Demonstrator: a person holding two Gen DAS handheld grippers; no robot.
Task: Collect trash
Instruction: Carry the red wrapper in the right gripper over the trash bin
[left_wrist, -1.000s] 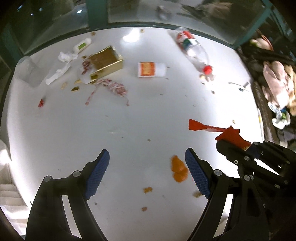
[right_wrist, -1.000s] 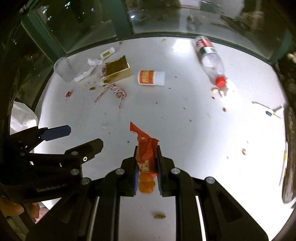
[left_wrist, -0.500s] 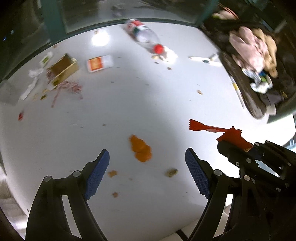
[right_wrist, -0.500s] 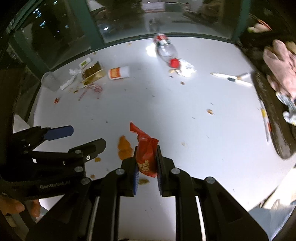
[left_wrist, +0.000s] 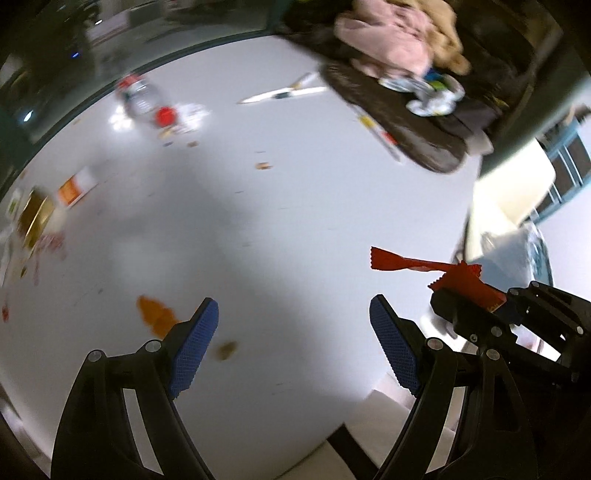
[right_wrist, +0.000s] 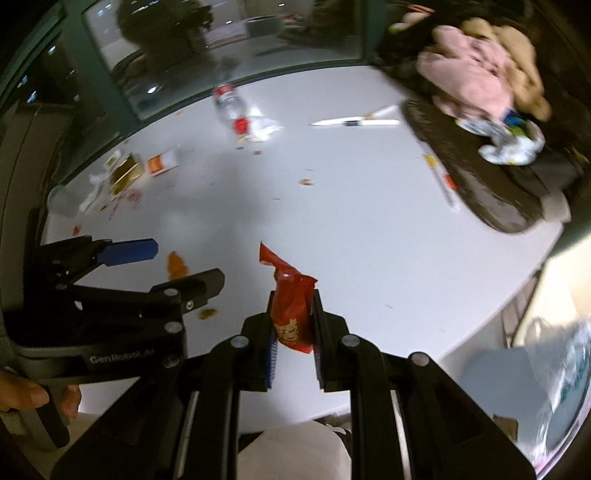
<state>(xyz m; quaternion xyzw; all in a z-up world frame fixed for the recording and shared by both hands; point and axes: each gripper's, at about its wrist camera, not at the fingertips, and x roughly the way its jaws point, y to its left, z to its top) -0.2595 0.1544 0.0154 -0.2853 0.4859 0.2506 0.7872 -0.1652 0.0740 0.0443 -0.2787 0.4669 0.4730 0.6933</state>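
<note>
My right gripper (right_wrist: 293, 325) is shut on a red snack wrapper (right_wrist: 290, 295) that sticks up between its blue pads, held above the white table (right_wrist: 332, 221). The same red wrapper (left_wrist: 443, 269) shows at the right of the left wrist view, held in the right gripper (left_wrist: 472, 299). My left gripper (left_wrist: 293, 332) stands open over the table with nothing between its fingers; it is also at the left in the right wrist view (right_wrist: 173, 264). An orange scrap (left_wrist: 155, 315) lies just left of the left gripper.
A plastic bottle (right_wrist: 231, 107) with a red cap, a white-orange cup (right_wrist: 162, 162), a gold box (right_wrist: 127, 177) and scraps lie at the far left. A dark tray (right_wrist: 480, 177) with cloths sits at the right. A clear plastic bag (left_wrist: 517, 251) hangs off the table's right edge.
Both grippers have swept to the right across the table and rolled; the litter pile has slid to the left, and the tray and plastic bag have come into view. The grips are unchanged.
</note>
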